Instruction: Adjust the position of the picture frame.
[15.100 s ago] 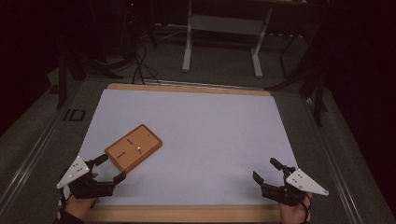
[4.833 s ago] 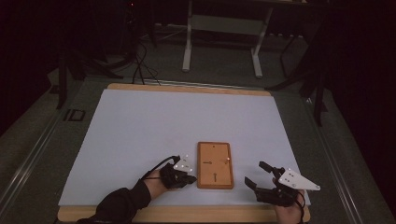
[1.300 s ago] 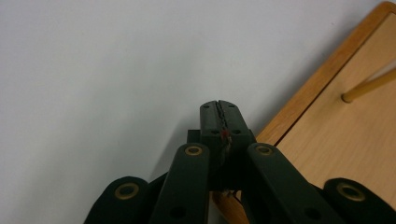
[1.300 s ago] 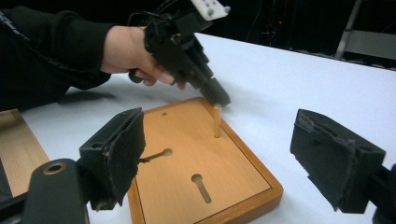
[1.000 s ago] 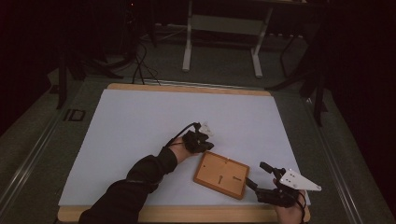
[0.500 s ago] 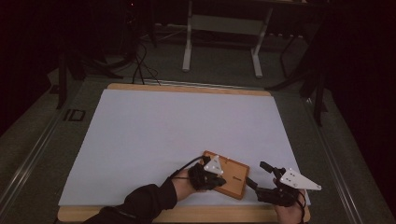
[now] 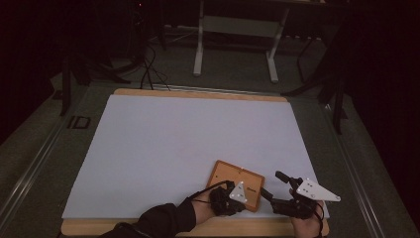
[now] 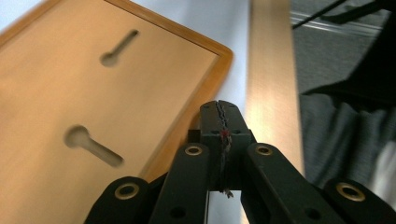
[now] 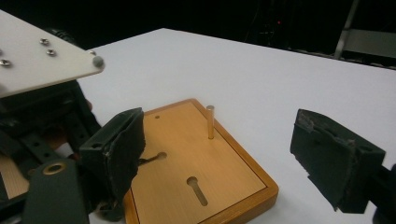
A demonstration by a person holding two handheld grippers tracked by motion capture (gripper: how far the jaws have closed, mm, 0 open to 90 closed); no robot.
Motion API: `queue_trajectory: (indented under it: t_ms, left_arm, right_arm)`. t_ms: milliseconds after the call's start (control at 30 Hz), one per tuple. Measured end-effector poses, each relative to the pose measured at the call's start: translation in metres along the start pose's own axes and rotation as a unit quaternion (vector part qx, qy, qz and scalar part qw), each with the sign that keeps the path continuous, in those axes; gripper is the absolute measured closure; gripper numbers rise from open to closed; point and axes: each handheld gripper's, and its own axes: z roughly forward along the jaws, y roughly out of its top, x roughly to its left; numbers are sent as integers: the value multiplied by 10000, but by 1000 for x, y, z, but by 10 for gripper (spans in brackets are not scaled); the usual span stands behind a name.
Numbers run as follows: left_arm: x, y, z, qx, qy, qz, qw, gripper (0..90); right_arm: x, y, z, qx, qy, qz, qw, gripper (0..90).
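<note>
Left gripper [image 7: 229, 199]: black linkage body with a grey three-cornered plate on top and a thin black cable looping from it; the left forearm wears a dark sleeve [image 7: 158, 222]. In the left gripper view, the black link arms carry brass-coloured ringed pivots, and the jaw tips have toothed faces with a small red mark. Right gripper [image 7: 288, 198]: black body and a grey plate with small screws; its dark pads [image 9: 116, 149] look worn, possibly frayed at the edges.
</note>
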Motion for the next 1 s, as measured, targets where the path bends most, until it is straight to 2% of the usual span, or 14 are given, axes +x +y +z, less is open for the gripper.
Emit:
queue_trajectory:
  t_ms: [33, 100, 367, 433, 567, 867, 900, 1000]
  left_arm:
    - [1, 2, 2, 5, -27, -30, 10000, 900]
    - [0, 6, 5, 45, 48, 87, 9999, 900]
    - [10, 10, 12, -52, 148, -120, 9998, 900]
    - [14, 14, 17, -91, 250, -209, 9994, 900]
    - [19, 19, 23, -80, 416, -181, 9989, 900]
    - [30, 23, 27, -185, 418, -402, 9981, 900]
    - [32, 24, 28, -234, 411, -492, 9977, 900]
    - [34, 26, 30, -246, 465, -496, 9974, 900]
  right_arm:
    - [0, 0, -1, -15, -9, 2, 10000, 174]
    - [-1, 0, -2, -34, -22, 14, 10000, 174]
    - [-1, 1, -3, -47, -28, 1, 10000, 173]
    - [-1, 1, -3, -56, -33, 3, 10000, 173]
    - [-2, 1, -4, -55, -51, 3, 10000, 174]
    - [-1, 1, -4, -46, -44, 2, 10000, 174]
    - [-1, 1, -4, -42, -44, -3, 10000, 173]
    - [-1, 0, -4, -36, -44, -5, 10000, 174]
